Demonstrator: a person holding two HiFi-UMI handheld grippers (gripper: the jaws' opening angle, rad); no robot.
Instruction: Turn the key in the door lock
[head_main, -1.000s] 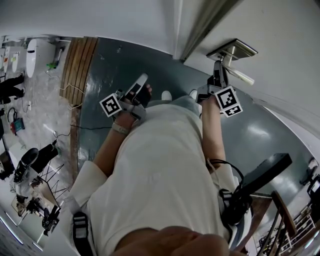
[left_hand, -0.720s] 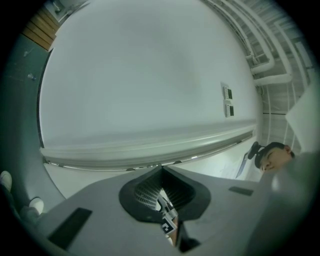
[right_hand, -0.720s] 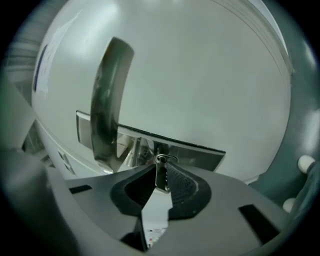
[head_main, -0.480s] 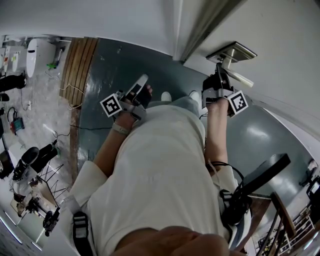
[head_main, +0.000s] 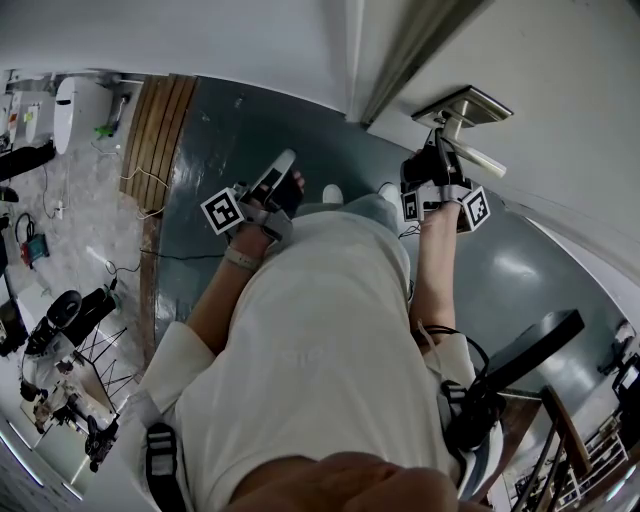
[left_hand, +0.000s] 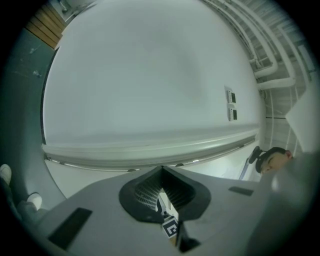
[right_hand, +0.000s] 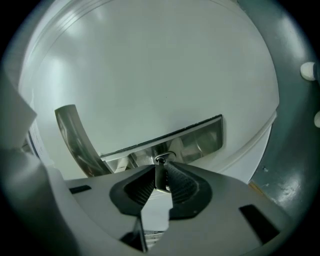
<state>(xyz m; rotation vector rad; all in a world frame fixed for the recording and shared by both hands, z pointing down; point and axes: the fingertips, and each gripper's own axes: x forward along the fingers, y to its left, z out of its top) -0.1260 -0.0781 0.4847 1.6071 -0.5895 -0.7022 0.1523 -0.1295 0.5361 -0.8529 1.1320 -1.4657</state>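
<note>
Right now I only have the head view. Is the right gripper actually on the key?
Observer: Yes. In the right gripper view, the right gripper is shut on the key.
Operator: Is the key seated?
Observer: Its tip sits in the cylinder on the plate.
Operator: And the other side?
Observer: The left gripper is shut with nothing in it, facing a white wall.

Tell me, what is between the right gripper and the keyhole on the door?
The key: the right gripper pinches it, and its tip sits in the keyhole. The right gripper view shows it.
</note>
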